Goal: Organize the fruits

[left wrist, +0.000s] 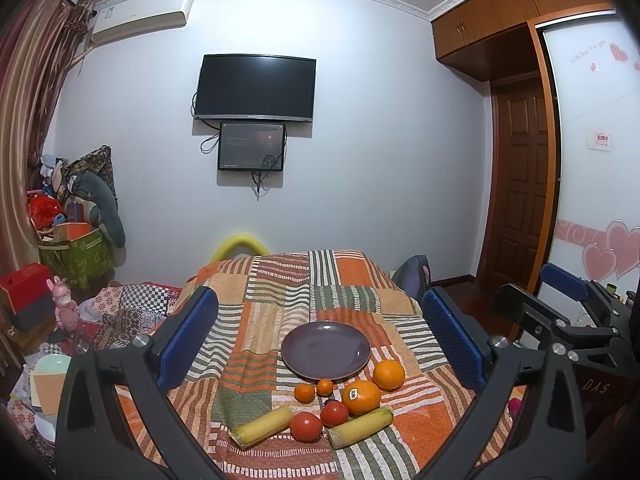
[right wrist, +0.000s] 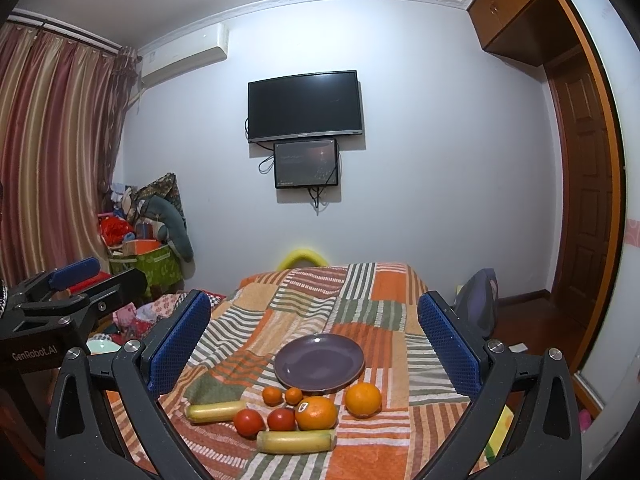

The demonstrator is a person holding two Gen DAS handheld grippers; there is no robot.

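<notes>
An empty purple plate [left wrist: 326, 350] [right wrist: 319, 363] sits on a patchwork striped cloth. In front of it lie two large oranges, one with a sticker [left wrist: 361, 397] [right wrist: 316, 413] and one plain [left wrist: 388, 374] [right wrist: 363, 399], two small tangerines [left wrist: 305, 393] [right wrist: 273, 395], two red tomatoes [left wrist: 306, 426] [right wrist: 249, 422] and two yellow banana pieces [left wrist: 262, 426] [right wrist: 296, 441]. My left gripper [left wrist: 320, 344] is open and empty, held above and short of the fruit. My right gripper [right wrist: 316, 348] is open and empty too, beside the left one.
The cloth-covered table [left wrist: 280, 280] stands in a bedroom. A bed with checkered bedding [left wrist: 132, 308] and boxes of clutter [left wrist: 72, 248] lie to the left. A dark backpack [right wrist: 478, 304] sits at the right, near a wooden door [left wrist: 520, 184].
</notes>
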